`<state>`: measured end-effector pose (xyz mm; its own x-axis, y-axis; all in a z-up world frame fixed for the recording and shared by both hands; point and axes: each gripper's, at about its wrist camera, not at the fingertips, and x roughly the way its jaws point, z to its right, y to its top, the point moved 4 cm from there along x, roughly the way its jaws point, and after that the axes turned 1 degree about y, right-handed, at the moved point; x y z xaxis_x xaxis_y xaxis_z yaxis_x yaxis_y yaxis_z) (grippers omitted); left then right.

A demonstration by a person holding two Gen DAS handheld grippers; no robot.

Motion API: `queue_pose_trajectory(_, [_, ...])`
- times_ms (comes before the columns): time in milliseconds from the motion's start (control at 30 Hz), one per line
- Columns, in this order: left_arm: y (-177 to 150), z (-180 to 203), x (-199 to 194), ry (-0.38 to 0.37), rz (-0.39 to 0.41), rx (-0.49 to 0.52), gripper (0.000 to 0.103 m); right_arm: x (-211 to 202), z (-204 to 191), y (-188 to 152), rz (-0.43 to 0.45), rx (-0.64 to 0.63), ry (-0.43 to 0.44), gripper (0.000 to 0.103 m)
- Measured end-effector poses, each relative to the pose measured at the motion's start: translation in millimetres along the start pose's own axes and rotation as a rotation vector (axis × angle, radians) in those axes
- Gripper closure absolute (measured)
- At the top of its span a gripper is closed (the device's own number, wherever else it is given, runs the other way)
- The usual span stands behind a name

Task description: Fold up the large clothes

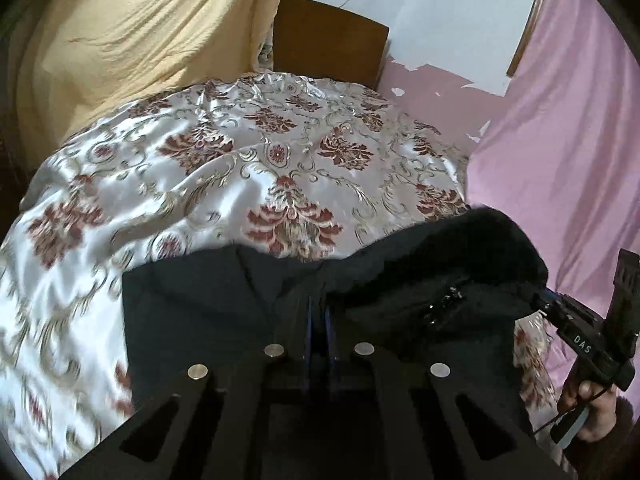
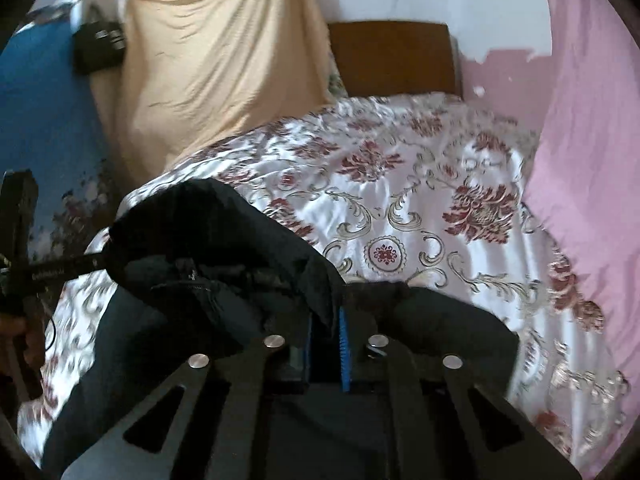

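Both grippers appear to be carrying one edge of a dark jacket (image 1: 192,320) over a bed spread with a shiny floral bedcover (image 1: 224,168) — judged from the raised fabric, this is the middle of a fold, with the gripped edge being brought across the rest of the garment.

The left gripper (image 1: 319,320) has its blue-padded jaws drawn nearly together, and dark cloth bunches around and in front of them, so it looks clamped on the jacket's edge. The right gripper (image 2: 326,332) is likewise almost closed, a thin layer of black fabric pinched between the blue pads. In the left wrist view the right gripper (image 1: 592,344) appears at the far right, held in the person's right hand (image 1: 596,412), with a fuzzy black collar or hood lining and a zipper bulging between the two tools.

The jacket lies on the near part of the bed, its lower body flat on the cover and its upper part lifted and rumpled. Beyond it stand a wooden headboard (image 1: 328,36), a tan cloth (image 1: 140,32) on one side and a pink cloth (image 1: 568,140) on the other.

The next move probably calls for both tools travelling together at equal height, keeping the edge taut, then lowering it squarely before letting go — uneven motion would skew the fold.

The letters "DAS" are readable on the right gripper's body; small print on the other tool is too blurred to read.
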<state>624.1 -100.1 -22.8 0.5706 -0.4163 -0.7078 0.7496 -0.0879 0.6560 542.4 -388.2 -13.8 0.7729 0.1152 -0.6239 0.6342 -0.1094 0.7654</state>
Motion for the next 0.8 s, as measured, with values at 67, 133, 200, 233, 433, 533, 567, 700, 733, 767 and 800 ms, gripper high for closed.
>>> queue_pose_trajectory(67, [-13,-1,-15,-0.018,0.0,-0.026,0.097,-27,1,-12,0.009,0.008,0.022,0.096])
queue_pose_trajectory(133, [-29,-1,-30,-0.045,0.005,-0.051,0.098,-44,-2,-28,0.01,-0.015,0.021,0.096])
queue_pose_trajectory(200, [-45,0,-35,-0.042,0.009,-0.043,0.098,-54,-8,-44,0.005,-0.055,0.006,0.096])
queue_pose_trajectory(233, [-53,-1,-34,-0.038,0.005,-0.04,0.098,-56,-11,-53,0.0,-0.071,-0.002,0.096])
queue_pose_trajectory(433, [-93,-29,9,-0.044,-0.043,-0.131,0.098,-31,-9,-93,-0.042,-0.094,-0.059,0.097])
queue_pose_trajectory(533, [-101,-38,31,-0.041,-0.047,-0.145,0.098,-9,-3,-105,-0.052,-0.065,-0.055,0.097])
queue_pose_trajectory(567, [-102,-41,39,-0.045,-0.047,-0.156,0.098,-2,0,-108,-0.054,-0.048,-0.051,0.097])
queue_pose_trajectory(700, [-108,-45,64,-0.047,-0.036,-0.161,0.098,26,13,-120,-0.051,-0.018,-0.053,0.097])
queue_pose_trajectory(733, [-108,-44,68,-0.044,-0.03,-0.154,0.098,29,13,-124,-0.051,-0.013,-0.054,0.097])
queue_pose_trajectory(767, [-109,-44,70,-0.041,-0.027,-0.15,0.098,33,15,-125,-0.05,-0.008,-0.055,0.097])
queue_pose_trajectory(800, [-109,-43,72,-0.039,-0.026,-0.147,0.098,34,14,-126,-0.051,-0.006,-0.055,0.097])
